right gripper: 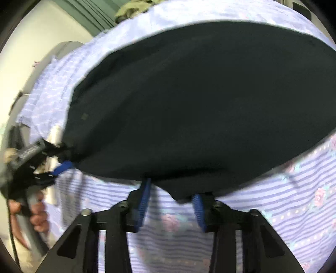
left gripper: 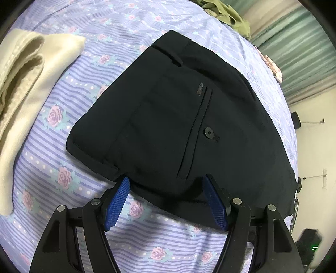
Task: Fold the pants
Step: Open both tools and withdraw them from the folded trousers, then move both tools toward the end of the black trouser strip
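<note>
**Two grippers at the near edge of folded black pants on a bed**

The left wrist view is sharp and shows the black pants (left gripper: 180, 117) folded into a compact block on a lilac rose-print bedsheet (left gripper: 52, 172), back pocket and button (left gripper: 208, 131) facing up. Cream folded fabric (left gripper: 25, 84) lies at nine o'clock, an olive garment (left gripper: 226, 14) at one o'clock. The right wrist view is blurred; the pants (right gripper: 199, 100) appear only as a dark mass, but it alone shows the other gripper (right gripper: 63, 166) at eight o'clock with the person's hand (right gripper: 35, 216) around its handle.

Both grippers tilt steeply down toward the bed. The left gripper (left gripper: 168, 189) stands wide, its blue pads (left gripper: 117, 203) straddling the near hem without pressing it. The right gripper (right gripper: 172, 193) is narrower, a hem corner between its pads; whether they pinch it I cannot tell.

In the left view, the pants' long axis runs from seven o'clock to one o'clock.
</note>
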Demonstrator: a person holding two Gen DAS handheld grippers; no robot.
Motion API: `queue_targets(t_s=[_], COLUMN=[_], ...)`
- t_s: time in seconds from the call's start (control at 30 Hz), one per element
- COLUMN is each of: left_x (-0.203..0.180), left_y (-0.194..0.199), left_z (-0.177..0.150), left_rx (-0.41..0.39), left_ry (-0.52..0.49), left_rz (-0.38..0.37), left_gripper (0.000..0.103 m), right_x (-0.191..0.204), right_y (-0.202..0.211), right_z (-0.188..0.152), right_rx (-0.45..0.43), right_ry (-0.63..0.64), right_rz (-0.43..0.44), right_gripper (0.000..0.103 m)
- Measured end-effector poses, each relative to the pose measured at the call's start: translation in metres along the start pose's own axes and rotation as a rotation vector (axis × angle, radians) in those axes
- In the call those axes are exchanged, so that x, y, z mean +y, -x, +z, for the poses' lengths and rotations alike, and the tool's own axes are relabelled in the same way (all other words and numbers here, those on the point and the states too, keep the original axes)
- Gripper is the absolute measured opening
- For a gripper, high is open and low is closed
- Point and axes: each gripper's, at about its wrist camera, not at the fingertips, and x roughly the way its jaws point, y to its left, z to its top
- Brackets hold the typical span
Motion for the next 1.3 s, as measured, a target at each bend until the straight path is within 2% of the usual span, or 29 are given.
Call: queue_targets(t_s=[0.07, 0.13, 0.37, 0.5, 0.63, 0.7, 0.73, 0.77, 0.97, 1.13, 1.23, 1.3], left_x=[-0.001, -0.003, -0.003, -0.005, -0.019, -0.030, -0.036, -0.044, -0.102, -0.166, -0.206, -0.227], left_y=[-0.001, -0.001, 0.001, 0.009, 0.032, 0.046, 0.055, 0.067, 0.140, 0.191, 0.208, 0.214], left_z=[-0.001, -0.003, -0.008, -0.010, -0.023, -0.033, -0.039, -0.046, -0.080, -0.105, -0.121, -0.129], left_rx=[-0.003, -0.005, 0.000, 0.002, -0.049, -0.056, -0.058, -0.062, -0.140, -0.209, -0.244, -0.261], left_ry=[-0.009, -0.011, -0.019, -0.046, -0.176, -0.244, -0.277, -0.308, -0.428, -0.577, -0.694, -0.734], left_rz=[0.007, 0.016, 0.058, 0.088, 0.222, 0.226, 0.217, 0.201, 0.099, -0.002, -0.029, -0.057], left_gripper=[0.070, 0.070, 0.066, 0.065, 0.065, 0.065, 0.065, 0.065, 0.067, 0.076, 0.077, 0.077], right_x=[0.009, 0.013, 0.001, 0.006, 0.002, 0.003, 0.004, 0.004, -0.006, -0.017, -0.027, -0.039], right_y=[0.012, 0.015, 0.008, 0.011, 0.025, 0.042, 0.054, 0.069, 0.167, 0.249, 0.286, 0.308], right_z=[0.002, 0.000, -0.009, -0.015, -0.025, -0.034, -0.037, -0.041, -0.042, -0.045, -0.048, -0.051], right_rx=[-0.037, -0.026, 0.010, 0.021, 0.101, 0.105, 0.097, 0.083, -0.068, -0.213, -0.282, -0.325], right_ry=[0.054, 0.082, 0.027, 0.040, 0.017, 0.019, 0.025, 0.030, 0.005, -0.026, -0.054, -0.078], right_rz=[-0.030, -0.046, -0.058, -0.096, -0.102, -0.147, -0.159, -0.169, -0.193, -0.210, -0.233, -0.247], right_gripper=[0.017, 0.014, 0.012, 0.012, 0.012, 0.014, 0.021, 0.034, 0.052, 0.060, 0.067, 0.067])
